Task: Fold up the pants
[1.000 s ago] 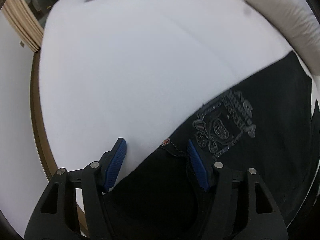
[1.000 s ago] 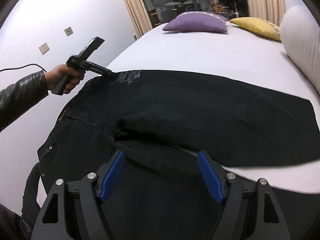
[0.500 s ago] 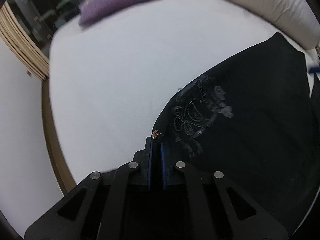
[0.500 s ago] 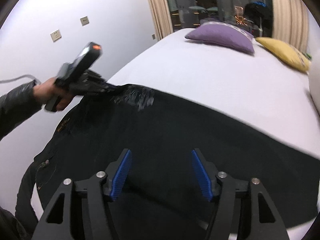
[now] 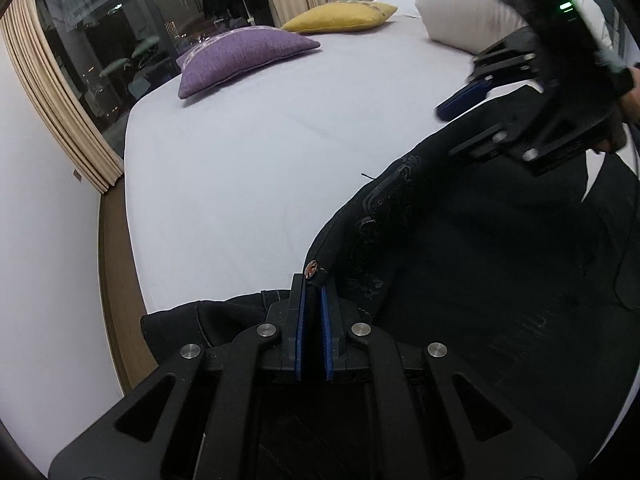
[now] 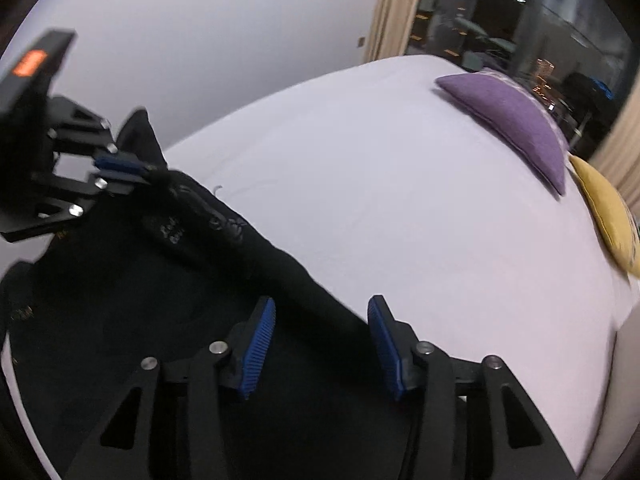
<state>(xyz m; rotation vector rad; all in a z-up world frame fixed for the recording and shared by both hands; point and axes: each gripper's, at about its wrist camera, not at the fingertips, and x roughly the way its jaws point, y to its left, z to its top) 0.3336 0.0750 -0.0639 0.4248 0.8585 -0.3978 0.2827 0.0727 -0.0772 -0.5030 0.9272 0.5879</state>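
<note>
Black pants (image 5: 480, 272) lie on a white bed (image 5: 248, 152). My left gripper (image 5: 312, 292) is shut on the pants' waistband corner by a copper rivet and holds it lifted. It also shows at the left of the right wrist view (image 6: 148, 172), pinching the raised fabric. My right gripper (image 6: 320, 320) is open, its blue pads astride the far edge of the pants (image 6: 160, 300), nothing held. In the left wrist view the right gripper (image 5: 464, 120) hovers at the upper right over the pants.
A purple cushion (image 5: 244, 56), a yellow cushion (image 5: 340, 16) and a white pillow (image 5: 464, 8) lie at the bed's far end. A wooden bed frame edge (image 5: 116, 280) and white wall are at left. Curtains and a dark window stand behind.
My left gripper closed on the waistband corner and lifted it. My right gripper stayed open and swung over to the pants' far edge.
</note>
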